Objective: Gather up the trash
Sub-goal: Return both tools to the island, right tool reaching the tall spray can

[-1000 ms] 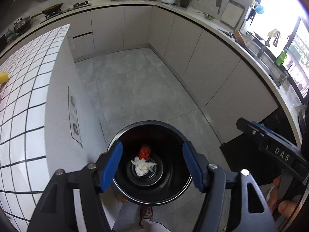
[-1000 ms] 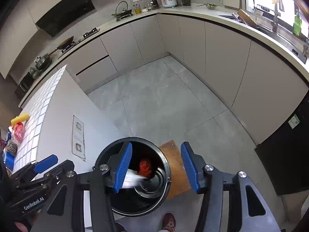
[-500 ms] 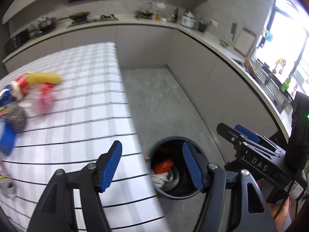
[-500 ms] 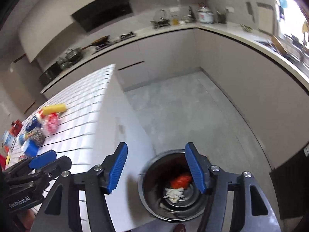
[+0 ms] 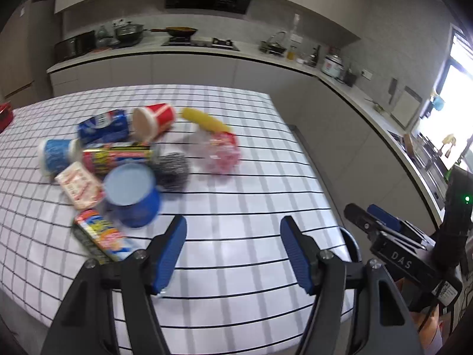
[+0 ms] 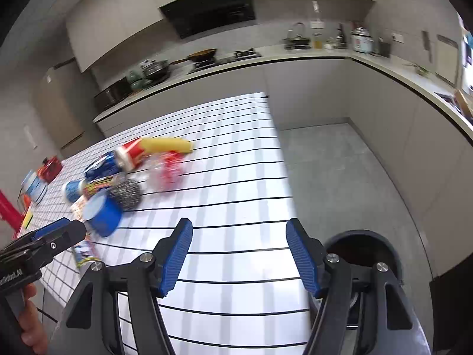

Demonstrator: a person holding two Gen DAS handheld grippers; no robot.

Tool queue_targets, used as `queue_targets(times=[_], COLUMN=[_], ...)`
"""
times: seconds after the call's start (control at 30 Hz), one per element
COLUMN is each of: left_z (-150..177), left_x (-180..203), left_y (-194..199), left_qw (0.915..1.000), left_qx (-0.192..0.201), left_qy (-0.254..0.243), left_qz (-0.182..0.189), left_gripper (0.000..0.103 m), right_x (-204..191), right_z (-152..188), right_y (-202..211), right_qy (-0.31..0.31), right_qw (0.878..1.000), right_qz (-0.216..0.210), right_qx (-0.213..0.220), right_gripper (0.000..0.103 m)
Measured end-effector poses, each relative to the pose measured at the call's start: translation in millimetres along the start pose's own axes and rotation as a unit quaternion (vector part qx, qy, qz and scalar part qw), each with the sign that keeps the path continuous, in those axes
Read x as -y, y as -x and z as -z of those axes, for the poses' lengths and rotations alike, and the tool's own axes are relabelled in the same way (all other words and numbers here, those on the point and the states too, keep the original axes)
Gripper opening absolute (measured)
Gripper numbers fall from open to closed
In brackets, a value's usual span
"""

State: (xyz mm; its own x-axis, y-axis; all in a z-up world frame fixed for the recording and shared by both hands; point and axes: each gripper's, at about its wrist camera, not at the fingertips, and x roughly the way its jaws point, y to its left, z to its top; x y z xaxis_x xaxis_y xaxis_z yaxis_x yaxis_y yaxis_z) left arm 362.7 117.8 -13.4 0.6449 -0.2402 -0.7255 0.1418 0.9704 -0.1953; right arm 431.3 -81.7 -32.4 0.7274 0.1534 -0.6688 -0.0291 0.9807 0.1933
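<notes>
Beyond left tool (image 5: 233,251): trash (image 5: 130,159).

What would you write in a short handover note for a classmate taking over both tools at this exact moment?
Left tool: open, empty, over the checked table.
Right tool: open, empty, above the table edge beside the trash bin.
On the table, all blurred: blue cup, steel scourer, red-and-clear bag, yellow item, red cup, blue can, snack packets.
Done: cannot tell; bin contents are hidden.
Left: carry the pile to the bin, probably nearest items first.
</notes>
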Motion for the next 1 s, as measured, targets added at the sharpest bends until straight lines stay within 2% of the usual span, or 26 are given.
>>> queue_targets(times=[0.23, 0.37, 0.53, 0.7, 0.8, 1.0], left_z=[4, 11, 20, 27, 28, 37], left_x=[-100, -142, -179, -192, -189, -180], left_y=[15, 22, 23, 30, 29, 29], left_qw=[0.9972, 0.9921, 0.9856, 0.9786, 0.9780, 0.9760], left_qx=[0.007, 0.012, 0.004, 0.007, 0.005, -0.003], left_qy=[0.037, 0.055, 0.086, 0.126, 0.119, 0.126], left_qz=[-0.065, -0.112, -0.145, -0.163, -0.171, -0.178], left_gripper=[0.067, 0.067, 0.067, 0.067, 0.067, 0.067], right_x=[-96, -140, -186, -223, -239, -246], right_z=[11, 21, 28, 39, 47, 60], right_y=[-30, -49, -68, -91, -103, -126], right_qy=[0.031, 0.048, 0.097, 0.163, 0.190, 0.205], right_qw=[0.998, 0.994, 0.983, 0.963, 0.952, 0.944], right_qz=[-0.055, -0.093, -0.142, -0.188, -0.205, -0.208], right_qx=[-0.014, -0.033, -0.065, -0.107, -0.128, -0.153], right_gripper=[0.068, 0.068, 0.068, 0.068, 0.068, 0.068])
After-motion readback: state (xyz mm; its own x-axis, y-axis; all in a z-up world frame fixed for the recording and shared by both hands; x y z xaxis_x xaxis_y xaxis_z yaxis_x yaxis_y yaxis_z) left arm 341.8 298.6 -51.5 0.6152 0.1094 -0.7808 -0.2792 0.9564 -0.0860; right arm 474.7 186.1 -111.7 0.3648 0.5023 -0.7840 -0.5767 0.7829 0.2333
